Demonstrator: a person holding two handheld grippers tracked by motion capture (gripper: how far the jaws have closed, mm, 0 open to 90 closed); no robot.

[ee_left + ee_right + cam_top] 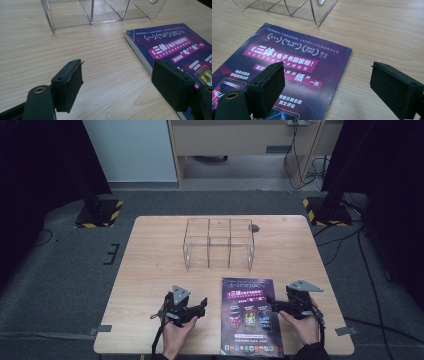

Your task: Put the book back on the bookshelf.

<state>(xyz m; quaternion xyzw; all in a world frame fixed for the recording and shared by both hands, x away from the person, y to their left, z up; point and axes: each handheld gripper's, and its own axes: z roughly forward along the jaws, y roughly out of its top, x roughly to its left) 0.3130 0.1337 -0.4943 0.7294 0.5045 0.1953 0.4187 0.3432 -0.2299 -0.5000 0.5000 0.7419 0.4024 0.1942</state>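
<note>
Held my left gripper at magazine's 9 o'clock edge, my right gripper at its 3 o'clock edge, both with jaws apart, nothing gripped: likely flanking it for two-sided pickup. Magazine lay flat at table's 6 o'clock edge, long axis 12-to-6, title end toward clear organizer at 12.

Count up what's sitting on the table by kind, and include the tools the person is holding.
Magazine: 1
Clear acrylic divided organizer: 1
Handheld tools, left tool and right tool: 2
Total: 4
</note>
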